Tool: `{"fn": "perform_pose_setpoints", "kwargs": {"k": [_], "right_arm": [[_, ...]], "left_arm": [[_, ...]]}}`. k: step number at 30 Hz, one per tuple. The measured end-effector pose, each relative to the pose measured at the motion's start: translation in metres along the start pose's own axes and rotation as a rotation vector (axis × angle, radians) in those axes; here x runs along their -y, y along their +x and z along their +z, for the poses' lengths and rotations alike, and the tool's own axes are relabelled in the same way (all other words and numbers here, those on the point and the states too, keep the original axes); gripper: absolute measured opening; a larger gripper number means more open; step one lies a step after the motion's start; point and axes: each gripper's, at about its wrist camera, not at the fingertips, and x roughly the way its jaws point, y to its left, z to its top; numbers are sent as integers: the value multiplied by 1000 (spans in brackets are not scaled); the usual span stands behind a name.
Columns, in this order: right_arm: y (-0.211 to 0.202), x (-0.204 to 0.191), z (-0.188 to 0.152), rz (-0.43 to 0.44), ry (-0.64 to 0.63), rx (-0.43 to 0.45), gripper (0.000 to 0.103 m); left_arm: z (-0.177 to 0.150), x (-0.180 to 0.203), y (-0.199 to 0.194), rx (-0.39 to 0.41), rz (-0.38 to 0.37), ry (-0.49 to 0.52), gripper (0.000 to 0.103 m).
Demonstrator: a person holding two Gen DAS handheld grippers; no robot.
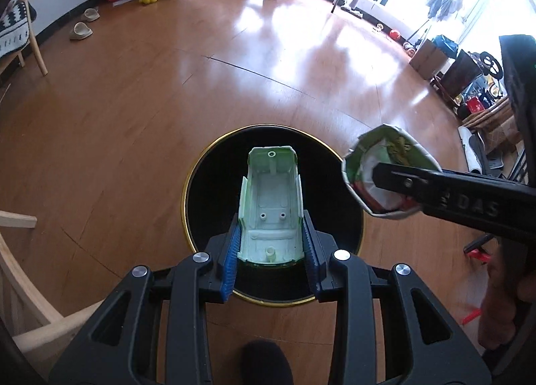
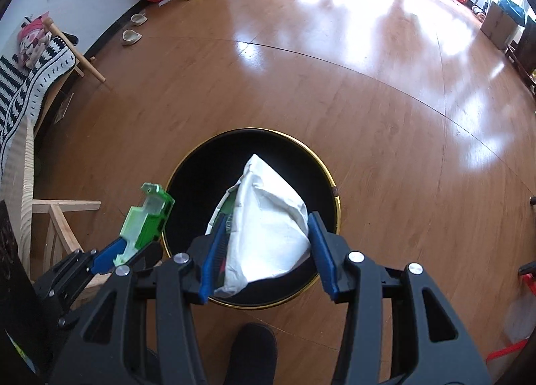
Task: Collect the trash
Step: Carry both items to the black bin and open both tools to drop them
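Two pieces of trash hang over a black bin [image 1: 201,190] with a gold rim, standing on a wood floor [image 1: 134,100]. One is a pale green plastic shell [image 1: 271,204], like the body of a toy car, turned hollow side up. Its sides are pinched between the blue pads of the left gripper [image 1: 273,251], whose jaws are narrowly set, and it sits squarely above the bin's mouth. The other is a crumpled paper wrapper [image 2: 268,227], white with green print, clamped in the right gripper [image 2: 268,251], whose jaws stand about half open around it. From the left camera this wrapper appears near the bin's right rim, not over the centre. To drop both cleanly, I would bring the wrapper further inward first, then open each gripper fully and let the pieces fall straight down. A dark shoe tip [image 1: 264,361] shows just before the bin.
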Motion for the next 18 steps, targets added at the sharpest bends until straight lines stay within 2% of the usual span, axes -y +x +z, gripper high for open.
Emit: {"fn": "perform_pose_setpoints", "kwargs": {"k": [2,5,10,13,14,15,17,18], "right_arm": [[2,2,1,-4,6,-1,48],[4,5,2,-4,22,4,48],[5,7,2,6,31,0,49],[4,5,3,13,34,4,49],[3,4,3,14,33,4,52],[2,2,4,18,32,5,63],[-2,-3,3,12,33,19,77],[-5,-5,4,14,33,28,78]], "left_arm": [[0,5,-2,2,-11,12,37],[-4,13,-9,18,-2,34,61],[-5,19,-21,46,25,49,63],[-6,18,-35,68,36,50,71],[-6,17,-41,78,45,48,72],[-6,15,-46,83,47,44,74],[-8,12,-61,97,46,25,78],[-8,9,-71,109,46,13,81]]}}
